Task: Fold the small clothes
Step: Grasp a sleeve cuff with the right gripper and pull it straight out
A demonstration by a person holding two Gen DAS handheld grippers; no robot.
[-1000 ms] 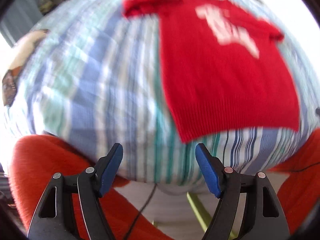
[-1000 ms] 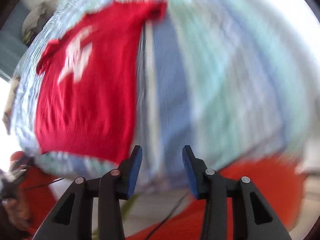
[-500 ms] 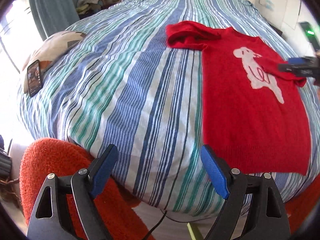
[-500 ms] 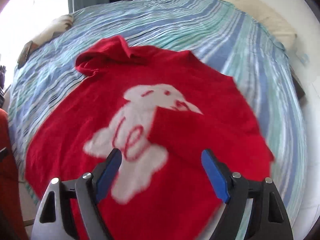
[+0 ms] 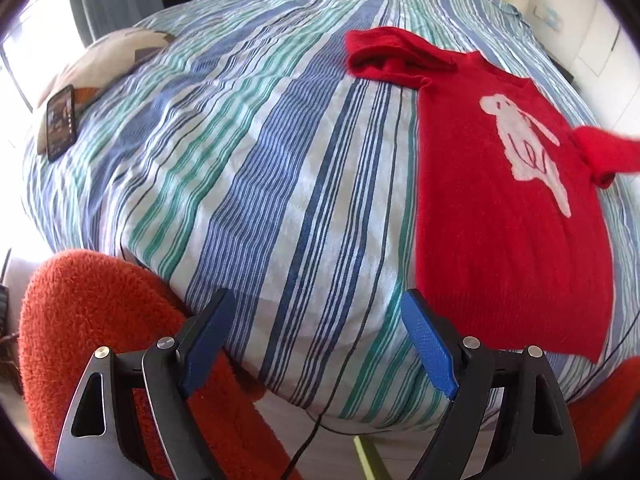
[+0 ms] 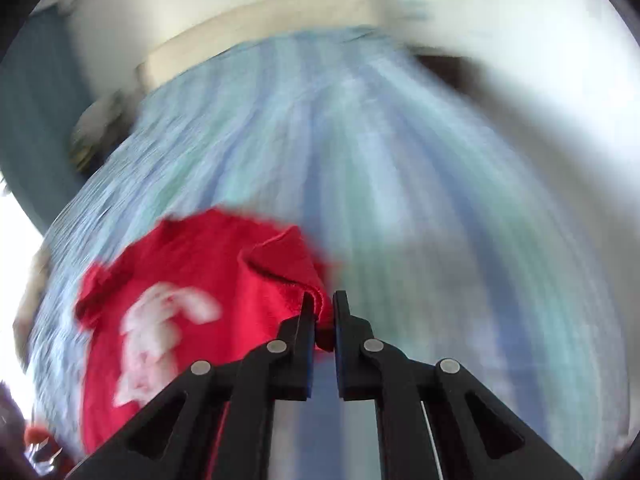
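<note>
Left wrist view: the left gripper (image 5: 316,320) hangs over the near edge of the bed with its 2 blue-padded jaws spread wide and nothing between them. Below it lies the striped bedspread (image 5: 248,168), in blue, green and white bands. A red knit sweater (image 5: 500,232) with a white rabbit motif lies face up on the right side of the bedspread, hem toward the camera. Its far sleeve (image 5: 384,56) is bunched at the upper left of the garment; the other sleeve (image 5: 608,152) is lifted off the bed at the right edge, blurred. A phone (image 5: 61,122) rests on a patterned cushion (image 5: 108,56) at the far left. Fuzzy orange fabric (image 5: 92,312) fills the lower left corner, just beside the left jaw, and a thin dark cable (image 5: 308,440) hangs below the bed edge.

Right wrist view: heavily blurred. The right gripper (image 6: 323,308) has just clamped down, and its 2 jaws stand almost together with a fold of the sweater's red sleeve pinched between them. The sleeve is raised from the garment, which spreads to the lower left with the rabbit (image 6: 156,332) showing. Behind it the striped bedspread runs up to a pale headboard (image 6: 256,28).
</note>
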